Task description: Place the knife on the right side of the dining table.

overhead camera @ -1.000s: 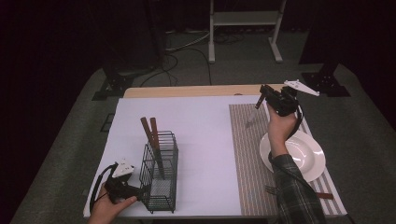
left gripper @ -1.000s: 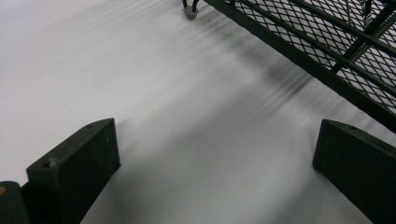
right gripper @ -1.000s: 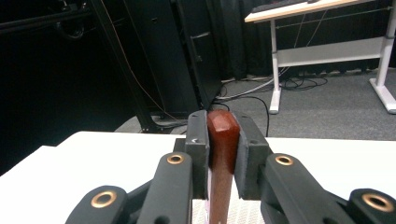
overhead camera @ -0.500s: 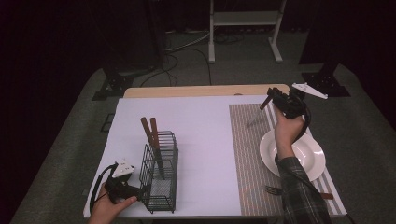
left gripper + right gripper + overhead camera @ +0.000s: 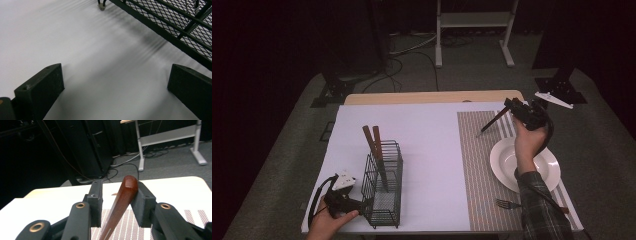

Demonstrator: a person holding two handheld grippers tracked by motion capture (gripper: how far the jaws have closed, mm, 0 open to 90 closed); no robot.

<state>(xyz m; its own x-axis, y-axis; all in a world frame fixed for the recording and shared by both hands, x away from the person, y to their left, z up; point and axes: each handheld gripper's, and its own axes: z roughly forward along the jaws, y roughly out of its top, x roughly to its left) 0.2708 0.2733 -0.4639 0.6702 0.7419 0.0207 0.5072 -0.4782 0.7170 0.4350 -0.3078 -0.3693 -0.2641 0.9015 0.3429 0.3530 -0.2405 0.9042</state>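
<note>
Wood-handled knife sits pinched in your right gripper above the striped placemat, blade down, presumably for placing. Left gripper gapes empty, bracing black wire caddy.

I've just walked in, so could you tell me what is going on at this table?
A person works with a pair of tongs in each hand. The right tongs hold a wooden-handled utensil in the air above the striped placemat, near a white plate. The left tongs are open, resting by the wire caddy, which holds two more wooden handles.
</note>
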